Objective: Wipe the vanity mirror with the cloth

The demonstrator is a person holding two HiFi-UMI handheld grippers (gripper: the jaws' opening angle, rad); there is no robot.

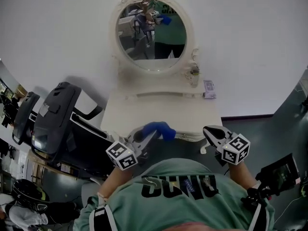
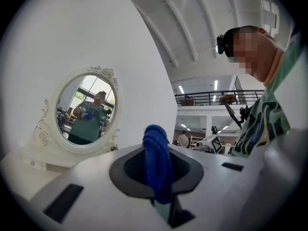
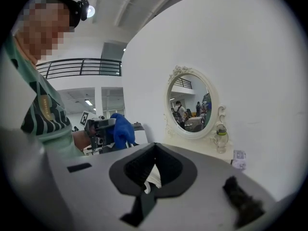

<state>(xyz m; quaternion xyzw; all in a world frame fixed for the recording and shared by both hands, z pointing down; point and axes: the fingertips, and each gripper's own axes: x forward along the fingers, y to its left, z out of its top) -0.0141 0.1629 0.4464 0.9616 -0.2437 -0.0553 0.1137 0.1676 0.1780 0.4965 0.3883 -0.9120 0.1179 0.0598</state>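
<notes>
- Head view: the left claw pinches the blue cloth at lower centre, just above the front edge of the white table. The vanity mirror stands at upper centre, well apart from the cloth, so I judge the wiping is not yet begun and the cloth is only held ready. The right claw hovers at lower right near the table's corner. Its tips are pressed together on nothing, probably so that it leaves the way free. A small bottle and a box stand beside the mirror's right side.
- Left gripper view: the cloth rises bunched between the jaws at centre, and its lower part is hidden inside them. The mirror is at middle left.
- Right gripper view: the jaws meet with nothing gripped. A white bit shows through their hollow, maybe the table's edge; I cannot say. The dark patch at lower right is unclear.
</notes>
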